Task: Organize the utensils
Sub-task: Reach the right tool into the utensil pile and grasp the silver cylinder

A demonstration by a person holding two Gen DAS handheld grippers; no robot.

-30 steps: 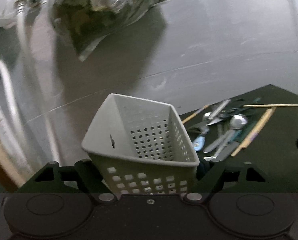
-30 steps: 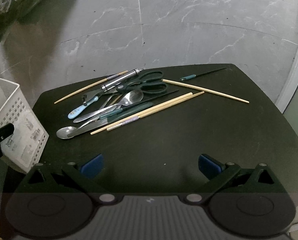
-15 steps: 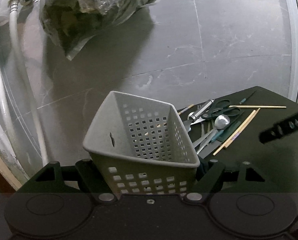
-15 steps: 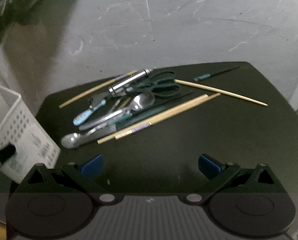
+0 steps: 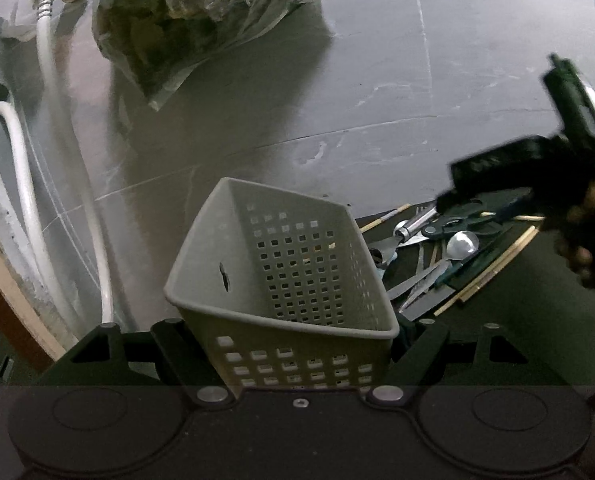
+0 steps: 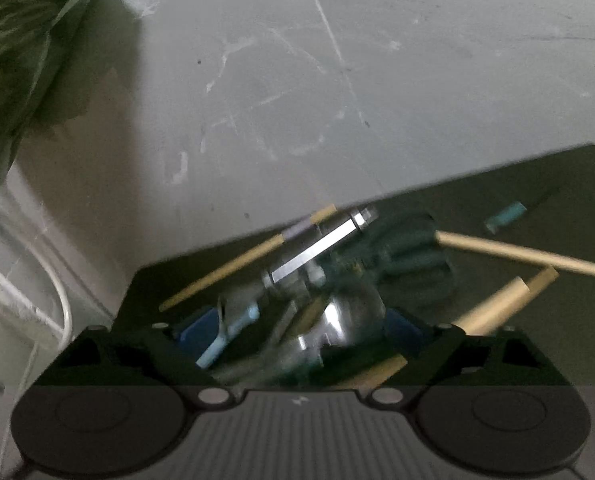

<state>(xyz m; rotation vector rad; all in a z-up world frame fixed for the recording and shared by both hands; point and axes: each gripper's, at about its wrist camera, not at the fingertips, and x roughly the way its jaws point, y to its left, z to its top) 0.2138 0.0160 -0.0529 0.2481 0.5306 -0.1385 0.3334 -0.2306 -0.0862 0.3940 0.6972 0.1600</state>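
A pale grey perforated basket (image 5: 281,264) sits tilted between the fingers of my left gripper (image 5: 297,344), which is shut on its lower wall. Right of it, a pile of utensils (image 5: 449,256) lies on the black table (image 5: 537,320): spoons, green scissors (image 5: 457,226), chopsticks (image 5: 493,272). My right gripper (image 5: 485,188), held by a hand (image 5: 589,232), hangs low over that pile. In the blurred right wrist view my right gripper (image 6: 303,330) has its jaws closing. A spoon bowl (image 6: 349,308) and a blue-handled tool (image 6: 225,340) lie between the blue pads (image 6: 201,332), with no pad pressing on them.
A clear plastic bag of green stuff (image 5: 201,20) lies on the grey tiled floor (image 5: 377,80) beyond the basket. White hoses (image 5: 21,168) run down the left side. The table's far edge (image 6: 337,208) passes just behind the pile.
My right gripper has come forward and down onto the utensil pile, which now fills its view, and it has entered the left wrist view. The basket stays in the left gripper.
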